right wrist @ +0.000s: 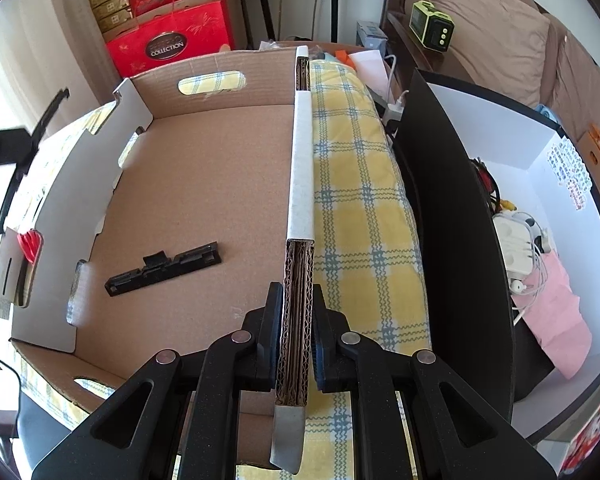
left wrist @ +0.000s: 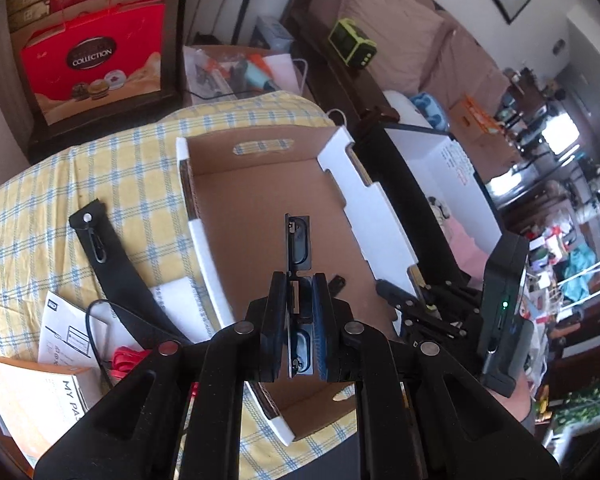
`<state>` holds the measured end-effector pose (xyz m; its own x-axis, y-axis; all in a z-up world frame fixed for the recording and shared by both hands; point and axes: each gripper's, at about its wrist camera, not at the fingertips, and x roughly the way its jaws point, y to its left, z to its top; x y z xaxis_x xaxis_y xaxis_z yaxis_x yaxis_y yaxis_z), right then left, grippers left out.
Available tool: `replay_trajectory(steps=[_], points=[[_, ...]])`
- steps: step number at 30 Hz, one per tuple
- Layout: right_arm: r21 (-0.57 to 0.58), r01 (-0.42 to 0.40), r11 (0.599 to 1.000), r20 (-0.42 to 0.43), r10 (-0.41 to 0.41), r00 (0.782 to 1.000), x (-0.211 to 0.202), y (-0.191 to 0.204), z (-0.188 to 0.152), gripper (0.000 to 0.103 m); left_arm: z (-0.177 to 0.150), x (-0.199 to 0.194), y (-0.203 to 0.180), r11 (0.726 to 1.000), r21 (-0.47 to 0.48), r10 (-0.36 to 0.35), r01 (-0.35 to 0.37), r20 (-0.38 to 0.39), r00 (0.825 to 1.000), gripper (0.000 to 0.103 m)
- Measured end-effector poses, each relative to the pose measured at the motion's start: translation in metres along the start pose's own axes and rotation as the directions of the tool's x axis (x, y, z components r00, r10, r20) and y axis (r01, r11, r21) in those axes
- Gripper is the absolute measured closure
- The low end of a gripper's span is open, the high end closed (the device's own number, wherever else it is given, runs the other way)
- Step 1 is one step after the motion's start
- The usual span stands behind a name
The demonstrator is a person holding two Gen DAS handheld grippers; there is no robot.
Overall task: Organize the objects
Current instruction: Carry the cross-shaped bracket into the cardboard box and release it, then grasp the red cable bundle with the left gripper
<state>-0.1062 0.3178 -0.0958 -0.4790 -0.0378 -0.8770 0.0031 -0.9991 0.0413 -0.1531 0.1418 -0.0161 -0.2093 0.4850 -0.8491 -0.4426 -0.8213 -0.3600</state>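
The left gripper [left wrist: 299, 312] has its jaws closed narrowly on a flat black plastic piece [left wrist: 299, 246], which stands on edge between the pads and sticks out ahead of the fingertips over the open cardboard box [left wrist: 260, 208]. To the right of those jaws the right gripper [left wrist: 428, 304] sits at the box's white-edged right wall.

In the right wrist view, the right gripper [right wrist: 298, 320] is clamped shut on the box wall [right wrist: 300, 264], the corrugated edge running straight out between its pads. Left of these jaws, on the box floor, lies a long black clip-like bar [right wrist: 164, 270], apart from the walls. Right of the jaws, the yellow checked cloth [right wrist: 364, 216] spreads out, and beyond it stands a black-and-white box [right wrist: 540, 152] holding white cables and chargers [right wrist: 520, 248]. Farther off, a red gift bag [right wrist: 168, 46] stands against the wall.
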Motion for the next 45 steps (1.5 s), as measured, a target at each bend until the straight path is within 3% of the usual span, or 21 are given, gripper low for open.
replay_trajectory(steps=[9,10,13,14,19,26,35,45], points=[[0.009,0.002,1.0,0.018,-0.002,1.0,-0.009,-0.001,0.002,0.092,-0.027,0.031,-0.024,0.996,0.08,0.054,-0.047,-0.078,0.996,0.091],[0.008,0.003,1.0,0.018,-0.003,1.0,-0.009,-0.001,0.002,0.092,-0.027,0.031,-0.024,0.996,0.077,0.061,-0.055,-0.078,0.995,0.087],[0.006,0.003,1.0,0.022,-0.003,1.0,-0.013,-0.001,0.001,0.091,-0.028,0.027,-0.018,0.998,0.046,0.035,-0.031,-0.076,0.996,0.061],[0.006,0.004,1.0,0.024,-0.004,1.0,-0.014,-0.001,0.0,0.091,-0.029,0.023,-0.016,0.999,0.037,0.021,-0.018,-0.069,0.997,0.058],[0.001,0.008,1.0,0.024,-0.008,1.0,-0.015,0.0,0.0,0.091,-0.026,-0.006,-0.003,1.0,0.01,-0.014,0.014,-0.014,1.0,0.051],[-0.003,0.011,1.0,0.024,-0.011,1.0,-0.015,0.002,-0.001,0.089,-0.019,-0.043,0.032,0.998,-0.055,0.039,-0.036,0.058,0.998,0.039],[-0.004,0.014,1.0,0.024,-0.014,1.0,-0.016,0.002,-0.003,0.089,-0.032,-0.044,0.098,0.973,-0.17,0.162,-0.157,0.021,0.987,0.038],[-0.006,0.015,1.0,0.023,-0.015,1.0,-0.016,0.002,-0.005,0.089,-0.058,-0.026,0.104,0.976,-0.152,0.15,-0.153,-0.035,0.988,0.041]])
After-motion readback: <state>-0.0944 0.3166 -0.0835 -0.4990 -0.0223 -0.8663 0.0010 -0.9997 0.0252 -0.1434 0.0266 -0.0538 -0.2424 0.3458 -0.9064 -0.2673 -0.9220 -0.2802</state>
